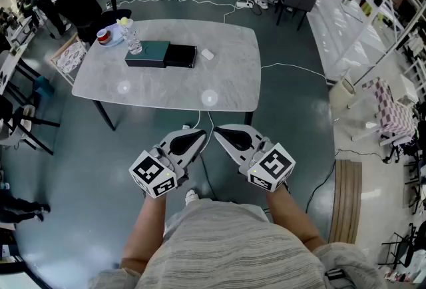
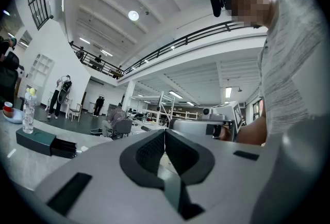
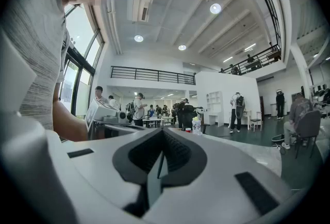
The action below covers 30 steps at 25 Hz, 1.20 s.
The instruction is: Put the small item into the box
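Progress is nil so far, as I judge it. The small item [image 1: 208,54], a pale white lump, lies on the table [image 1: 226,84] just at 3 o'clock of the box [image 1: 162,54], close beside it and not inside. The box shows a teal part and a black part end to end. Whether the black part is a drawer pulled open I cannot tell. A water bottle [image 1: 134,42] stands at the box's 10 o'clock corner, with a dish [image 1: 110,36] further out the same way.

Both claws hang close to the person's body, at 6 o'clock of the table and well apart from it, over the floor. The left gripper [image 1: 202,136] has its jaws pressed together on nothing. The right gripper [image 1: 217,130] is likewise closed and empty. The 2 tips point at each other, nearly meeting.

All steps remain: get within reach of the table, spread 1 claw, close it on the item, carry it toward 9 o'clock and let it go in the box. The box may first need opening.
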Tool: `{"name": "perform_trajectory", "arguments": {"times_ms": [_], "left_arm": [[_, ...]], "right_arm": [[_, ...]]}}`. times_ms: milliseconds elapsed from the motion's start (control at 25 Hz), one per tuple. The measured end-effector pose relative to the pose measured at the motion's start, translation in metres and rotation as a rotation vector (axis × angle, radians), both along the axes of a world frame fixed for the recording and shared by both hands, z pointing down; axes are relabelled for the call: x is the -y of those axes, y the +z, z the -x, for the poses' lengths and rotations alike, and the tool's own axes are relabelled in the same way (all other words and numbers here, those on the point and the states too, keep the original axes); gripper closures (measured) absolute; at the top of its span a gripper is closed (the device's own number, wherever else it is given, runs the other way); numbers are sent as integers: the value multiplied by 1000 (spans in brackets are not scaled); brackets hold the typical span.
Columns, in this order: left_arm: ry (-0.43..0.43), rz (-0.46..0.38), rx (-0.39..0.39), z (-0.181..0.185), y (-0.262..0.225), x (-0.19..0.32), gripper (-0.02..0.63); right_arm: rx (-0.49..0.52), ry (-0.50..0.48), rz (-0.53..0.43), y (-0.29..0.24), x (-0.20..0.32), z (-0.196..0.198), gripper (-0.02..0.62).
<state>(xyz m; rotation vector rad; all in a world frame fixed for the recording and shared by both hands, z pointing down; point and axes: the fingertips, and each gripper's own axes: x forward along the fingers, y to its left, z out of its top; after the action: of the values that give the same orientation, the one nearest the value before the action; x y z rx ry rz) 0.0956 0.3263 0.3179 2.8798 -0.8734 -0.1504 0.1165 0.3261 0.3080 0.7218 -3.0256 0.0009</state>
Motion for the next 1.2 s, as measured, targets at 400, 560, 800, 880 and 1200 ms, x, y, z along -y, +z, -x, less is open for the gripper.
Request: {"name": "perform_trajectory", "arguments": {"times_ms": [400,560,800,880,1200], "left_arm": [[13,15,4,1,6,7,586],[16,14,2,7,6,11,586],[10,34,-8,22,12,19,584],[7,41,-13,31,14,22,584],[-3,32,-19,81,14,40,584]], "right_arm": [[1,-12,10,4,7,5,578],[-10,-22,8,4,11,12,578],[-11,-58,2,8,14,30,577],[12,-70,9,6,17,39,577],[51,-56,10,6,35,85,575]]}}
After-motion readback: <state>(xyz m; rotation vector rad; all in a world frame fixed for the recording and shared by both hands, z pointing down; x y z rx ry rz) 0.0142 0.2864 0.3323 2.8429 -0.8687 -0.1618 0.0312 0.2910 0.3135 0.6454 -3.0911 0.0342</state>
